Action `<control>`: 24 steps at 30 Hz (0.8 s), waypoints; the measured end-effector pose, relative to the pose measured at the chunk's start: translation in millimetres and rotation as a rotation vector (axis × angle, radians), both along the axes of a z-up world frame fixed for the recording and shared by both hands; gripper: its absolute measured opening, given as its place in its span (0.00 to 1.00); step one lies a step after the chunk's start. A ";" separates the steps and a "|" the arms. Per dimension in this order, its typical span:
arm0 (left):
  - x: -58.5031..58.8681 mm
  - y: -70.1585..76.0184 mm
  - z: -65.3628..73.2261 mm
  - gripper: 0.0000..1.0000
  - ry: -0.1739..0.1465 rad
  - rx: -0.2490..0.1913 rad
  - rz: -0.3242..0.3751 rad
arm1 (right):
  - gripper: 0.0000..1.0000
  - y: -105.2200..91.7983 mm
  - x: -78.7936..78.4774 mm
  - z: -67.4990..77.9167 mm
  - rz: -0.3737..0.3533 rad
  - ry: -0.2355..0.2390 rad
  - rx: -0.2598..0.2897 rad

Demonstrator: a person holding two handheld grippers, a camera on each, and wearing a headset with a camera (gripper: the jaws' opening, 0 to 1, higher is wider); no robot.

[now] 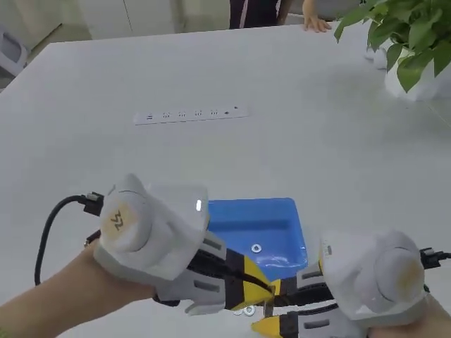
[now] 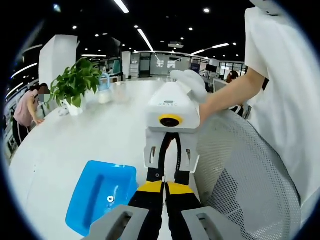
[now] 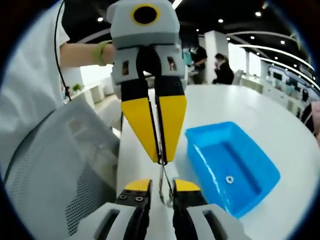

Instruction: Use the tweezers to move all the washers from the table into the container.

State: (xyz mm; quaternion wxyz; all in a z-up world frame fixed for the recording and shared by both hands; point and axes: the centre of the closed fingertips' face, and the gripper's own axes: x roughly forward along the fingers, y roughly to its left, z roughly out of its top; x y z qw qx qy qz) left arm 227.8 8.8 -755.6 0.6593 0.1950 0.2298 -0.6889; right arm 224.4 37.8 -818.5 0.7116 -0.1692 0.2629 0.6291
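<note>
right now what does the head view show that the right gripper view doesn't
Head view adds the power strip and loose washers on the table near the jaw tips. Right gripper view adds a mesh chair and a plain look at the tweezers clamped by the left gripper. Both show the blue container holding one washer.

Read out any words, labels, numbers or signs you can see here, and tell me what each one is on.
No text here can be read.
Orange logo mark on the left gripper housing: a symbol, not letters.
Small print above the lens on the right gripper casing: too blurred to read.
Markings along the power strip: too small to read.
</note>
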 end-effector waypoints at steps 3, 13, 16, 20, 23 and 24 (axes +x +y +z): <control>-1.7 1.5 0.2 0.00 -0.005 0.005 -0.007 | 0.17 2.0 1.6 5.9 -0.025 0.016 0.028; -7.6 3.7 -0.3 0.00 -0.030 0.022 -0.025 | 0.05 7.3 0.9 -1.1 0.000 -0.025 -0.042; -5.3 0.7 1.1 0.00 0.011 -0.012 0.045 | 0.04 4.2 1.4 -1.7 0.016 -0.056 -0.056; 0.5 1.4 8.9 0.34 0.097 -0.141 0.193 | 0.03 2.1 3.2 -1.8 -0.019 -0.044 -0.042; -0.5 12.1 12.4 0.42 0.103 -0.188 0.286 | 0.03 2.2 2.6 -2.0 -0.030 -0.045 -0.031; -1.5 14.5 13.8 0.46 0.102 -0.199 0.312 | 0.03 2.6 3.4 -1.9 -0.042 -0.046 -0.023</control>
